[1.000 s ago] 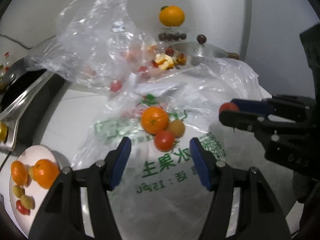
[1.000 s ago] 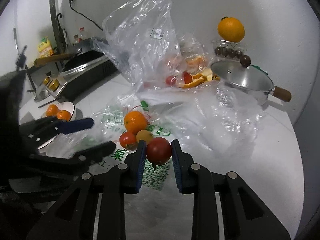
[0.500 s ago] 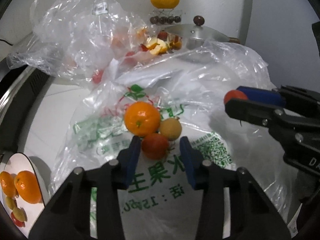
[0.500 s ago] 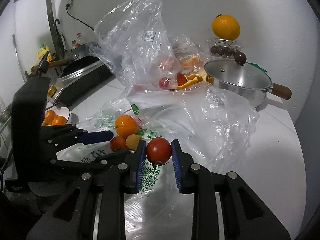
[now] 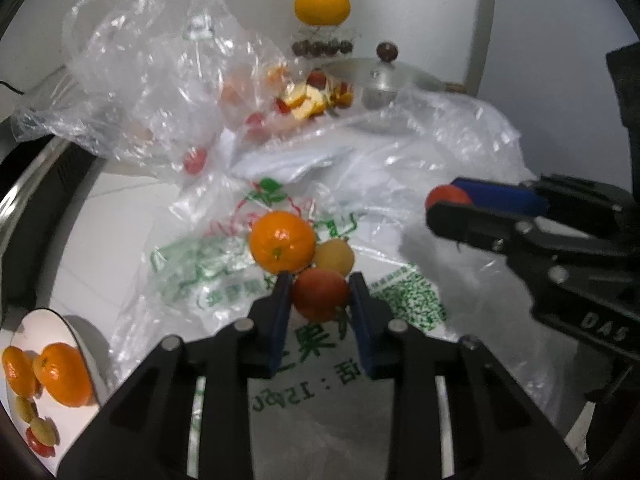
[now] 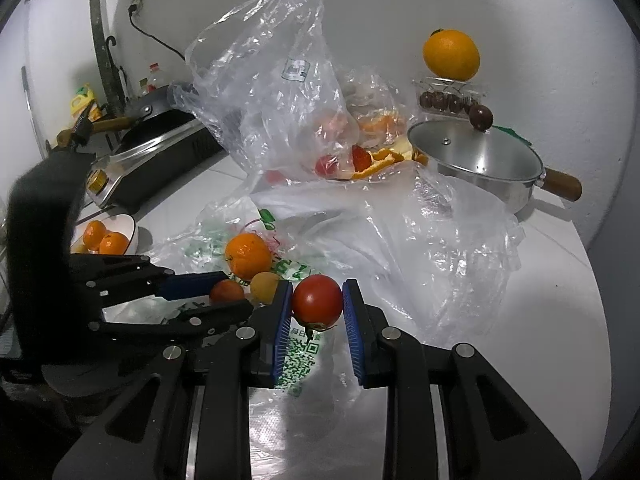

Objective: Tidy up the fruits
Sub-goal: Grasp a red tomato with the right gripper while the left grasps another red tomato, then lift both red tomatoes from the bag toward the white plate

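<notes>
On my left gripper (image 5: 319, 295) the jaws have just been closing, and now the blue pads sit against both sides of a red tomato (image 5: 320, 294) that lies on the printed plastic bag (image 5: 224, 280). That tomato touches an orange (image 5: 282, 242) just behind it and a small yellow fruit (image 5: 334, 257) to the right of the orange; all three rest together on the bag's green lettering. From the right wrist view I see the same cluster from the side, with the left gripper's fingers above and below the tomato.

My right gripper (image 6: 316, 304) is clamped narrow on a second tomato (image 6: 317, 301), its pads pressing each side, the fruit held clear above the bag with its stem end pointing down. In the left wrist view this gripper sits off to the right, well apart from the cluster, with the red fruit showing at its fingertips.

At the lower left edge of the left view I have a white bowl (image 5: 82, 344) holding two oranges, a few small yellow fruits and a red one. It stands on the white counter (image 6: 560, 320), near the bag's edge.

Farther back a crumpled clear bag (image 6: 264, 92) stands up, with orange peel and red pieces behind and under it. To its right is a lidded steel pan (image 6: 476, 156) with a wooden handle, and behind that a large orange (image 6: 451, 54) sitting on a clear box of dark round fruit. A stove (image 6: 160, 156) is at the far left.
</notes>
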{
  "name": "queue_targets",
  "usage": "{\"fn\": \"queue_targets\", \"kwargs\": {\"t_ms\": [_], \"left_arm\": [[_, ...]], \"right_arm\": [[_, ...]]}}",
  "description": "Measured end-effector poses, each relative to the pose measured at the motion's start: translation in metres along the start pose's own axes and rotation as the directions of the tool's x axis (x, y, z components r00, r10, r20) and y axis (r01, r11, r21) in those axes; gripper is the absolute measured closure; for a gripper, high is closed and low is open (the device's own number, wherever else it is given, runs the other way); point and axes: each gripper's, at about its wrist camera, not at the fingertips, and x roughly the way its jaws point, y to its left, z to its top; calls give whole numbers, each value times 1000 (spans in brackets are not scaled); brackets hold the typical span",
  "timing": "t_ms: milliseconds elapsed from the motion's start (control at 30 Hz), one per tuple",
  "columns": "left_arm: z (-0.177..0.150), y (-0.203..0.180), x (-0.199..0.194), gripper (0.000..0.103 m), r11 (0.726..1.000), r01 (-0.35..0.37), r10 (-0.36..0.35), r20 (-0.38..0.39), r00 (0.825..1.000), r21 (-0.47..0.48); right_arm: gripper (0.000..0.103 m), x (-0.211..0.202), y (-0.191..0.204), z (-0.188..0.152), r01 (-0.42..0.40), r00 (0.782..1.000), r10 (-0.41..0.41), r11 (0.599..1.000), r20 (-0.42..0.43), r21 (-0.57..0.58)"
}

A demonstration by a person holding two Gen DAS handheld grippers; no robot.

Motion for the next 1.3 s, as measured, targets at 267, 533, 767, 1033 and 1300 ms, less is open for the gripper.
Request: {"fn": "queue_targets", "kwargs": {"t_ms": [267, 533, 767, 1033, 1300], "left_arm": [[-5, 6, -46, 73, 1000, 6, -7, 81, 997, 12], [-19, 13, -93, 73, 1000, 5, -9, 151, 988, 25], [-35, 23, -134, 73, 1000, -4, -1, 207, 978, 26], [-52, 31, -174, 73, 1000, -16, 10, 259, 966, 19], [-68, 41, -204, 73, 1000, -27, 25, 290, 957, 2]], "right_arm": [[75, -18, 25, 7, 30, 999, -29, 999, 32, -29], [75, -44, 61, 9, 62, 996, -58, 996, 74, -58], [75, -67, 94, 6, 88, 991, -80, 993, 104, -77], [75, -89, 127, 5, 102, 986, -87, 989, 141, -106], [75, -103, 155, 3, 101, 984, -78, 985, 161, -138]]}}
